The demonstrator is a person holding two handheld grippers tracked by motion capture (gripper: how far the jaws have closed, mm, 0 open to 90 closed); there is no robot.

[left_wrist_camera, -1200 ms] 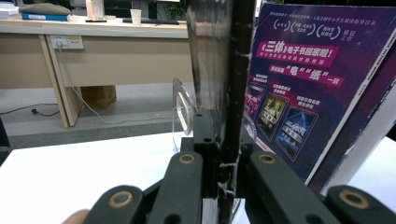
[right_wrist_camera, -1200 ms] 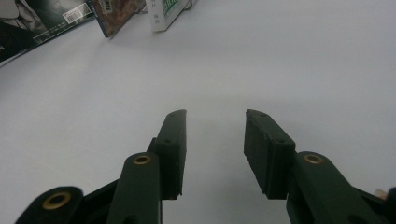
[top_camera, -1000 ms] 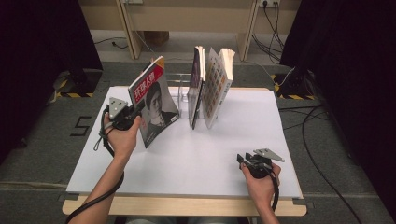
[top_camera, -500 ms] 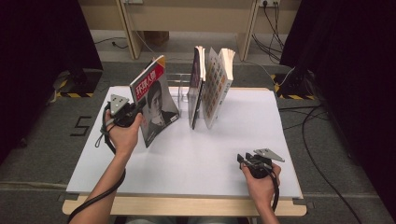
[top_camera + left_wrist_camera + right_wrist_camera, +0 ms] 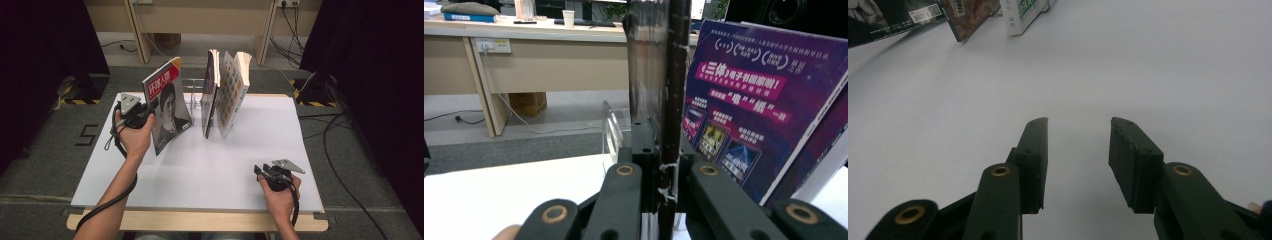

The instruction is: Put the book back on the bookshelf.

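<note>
books [image 5: 225, 90] stand in clear rack [image 5: 196, 92]; left tongs [image 5: 150, 111] clamp magazine [image 5: 167, 110]; right tongs [image 5: 260, 171] apart.

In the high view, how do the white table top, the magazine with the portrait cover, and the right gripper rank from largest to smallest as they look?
1. White table top, by far the largest.
2. Magazine with the portrait cover, held by the left gripper.
3. Right gripper, smallest, jaws open on the table.
</note>
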